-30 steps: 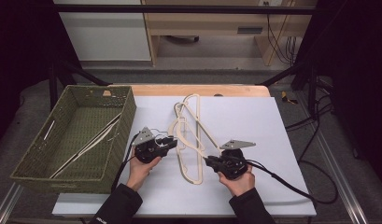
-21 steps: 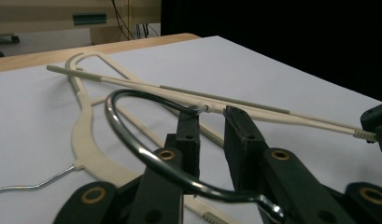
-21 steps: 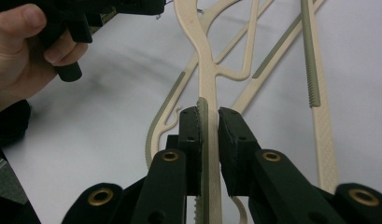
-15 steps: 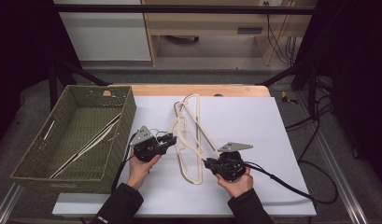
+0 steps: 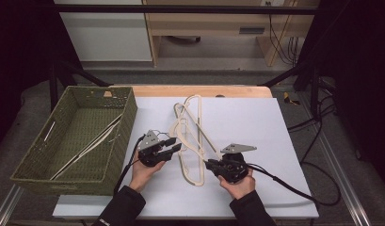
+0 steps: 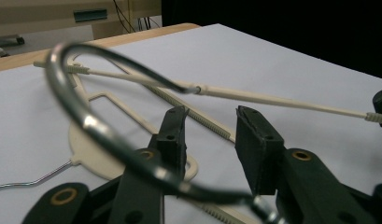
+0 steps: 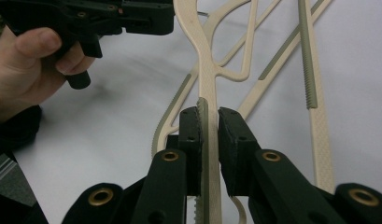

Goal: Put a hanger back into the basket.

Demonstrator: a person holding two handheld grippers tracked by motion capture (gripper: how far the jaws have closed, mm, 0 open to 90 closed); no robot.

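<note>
A: The right gripper point(image 7: 208, 119) is clamped on the cream hanger point(image 5: 192, 141). In the right gripper view its two black pads press on either side of a thin cream bar with a ribbed grey-green strip, the bar running straight up between them.

B: And the left gripper point(image 6: 212, 123)? Its jaws stand apart in the left gripper view, with bare white table point(image 5: 256, 117) showing through the gap.

A: Yes, apart, and they have just been opening. Nothing is pinched between the pads there. A metal hook point(image 6: 93, 126) curves across close in front of the camera, passing over the left jaw, and a cream bar of the hanger stretches away behind the tips.

B: Where do the hangers lie overall?

A: In the high view they form a tangled cream bundle in the middle of the white table, between the two hands. The left gripper point(image 5: 162, 151) sits at the bundle's left edge, the right gripper point(image 5: 213, 165) at its lower right end.

B: And the green basket point(image 5: 112, 155)?

A: It stands at the table's left, just beside the left hand point(image 5: 144, 172), with pale hangers lying inside it.
</note>
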